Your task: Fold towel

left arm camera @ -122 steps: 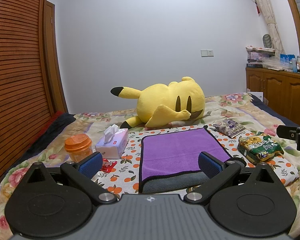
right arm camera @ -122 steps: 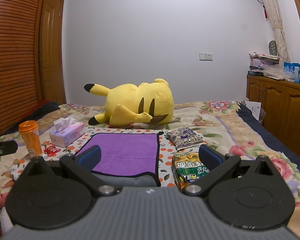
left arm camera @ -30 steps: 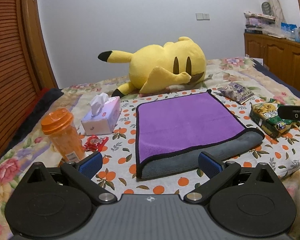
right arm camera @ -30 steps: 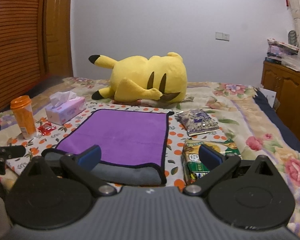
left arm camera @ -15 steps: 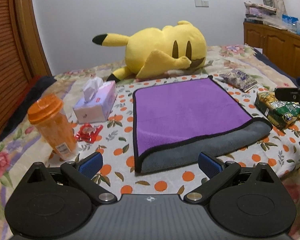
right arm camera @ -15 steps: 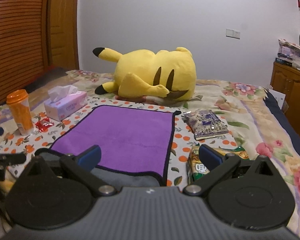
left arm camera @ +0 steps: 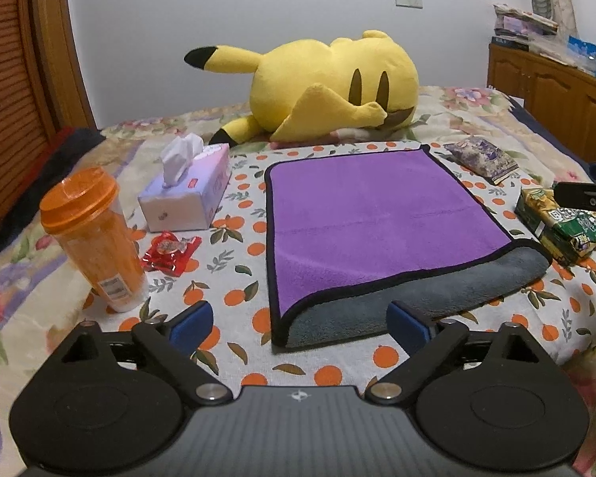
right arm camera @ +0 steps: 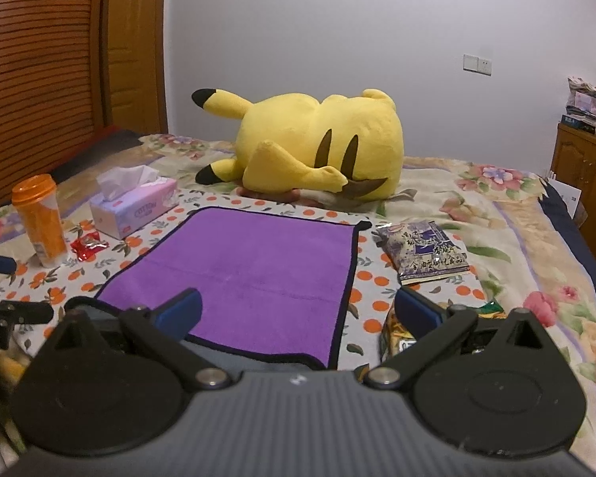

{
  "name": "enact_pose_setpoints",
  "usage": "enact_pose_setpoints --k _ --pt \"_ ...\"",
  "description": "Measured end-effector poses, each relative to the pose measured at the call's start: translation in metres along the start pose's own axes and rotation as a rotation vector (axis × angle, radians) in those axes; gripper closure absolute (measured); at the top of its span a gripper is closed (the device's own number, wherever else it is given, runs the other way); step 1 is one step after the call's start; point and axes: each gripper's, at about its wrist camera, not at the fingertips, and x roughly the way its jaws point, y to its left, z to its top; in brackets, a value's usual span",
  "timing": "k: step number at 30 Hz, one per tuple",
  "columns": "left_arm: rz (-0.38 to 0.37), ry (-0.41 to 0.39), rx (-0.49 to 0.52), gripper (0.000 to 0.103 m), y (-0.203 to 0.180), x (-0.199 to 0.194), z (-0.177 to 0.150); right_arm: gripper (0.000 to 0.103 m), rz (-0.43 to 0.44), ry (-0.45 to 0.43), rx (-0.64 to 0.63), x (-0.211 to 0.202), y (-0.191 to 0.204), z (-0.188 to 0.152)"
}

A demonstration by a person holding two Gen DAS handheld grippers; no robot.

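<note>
A purple towel (left arm camera: 377, 214) with a black hem lies flat on the orange-print cloth. Its near edge is turned over and shows the grey underside (left arm camera: 429, 298). My left gripper (left arm camera: 300, 324) is open and empty, just above the towel's near left corner. My right gripper (right arm camera: 298, 308) is open and empty over the towel's (right arm camera: 254, 262) near right edge. The right gripper's tip also shows at the right edge of the left wrist view (left arm camera: 588, 196).
A yellow plush toy (left arm camera: 329, 87) lies behind the towel. An orange bottle (left arm camera: 93, 238), a tissue box (left arm camera: 186, 194) and a red wrapper (left arm camera: 171, 250) lie left of it. A green snack bag (left arm camera: 564, 222) and a purple packet (left arm camera: 482, 159) lie right.
Both grippers have come forward and down toward the towel's near edge over the last seconds. Both stayed open. The towel has not moved.
</note>
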Motion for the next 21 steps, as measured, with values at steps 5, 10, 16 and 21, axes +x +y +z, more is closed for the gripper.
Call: enact_pose_setpoints --k 5,10,16,21 --pt "-0.022 0.008 -0.017 0.014 0.005 0.009 0.002 0.003 0.001 0.025 -0.002 0.008 -0.002 -0.002" --pt "-0.035 0.032 -0.020 0.025 0.009 0.021 0.003 0.017 0.017 0.076 -0.020 0.018 -0.001 -0.006" --pt "-0.054 0.060 -0.024 0.043 0.015 0.033 0.003 0.026 0.048 0.127 -0.028 0.028 0.000 -0.010" --pt "-0.071 0.086 -0.026 0.051 0.017 0.044 0.003 0.031 0.058 0.192 -0.023 0.039 -0.002 -0.017"
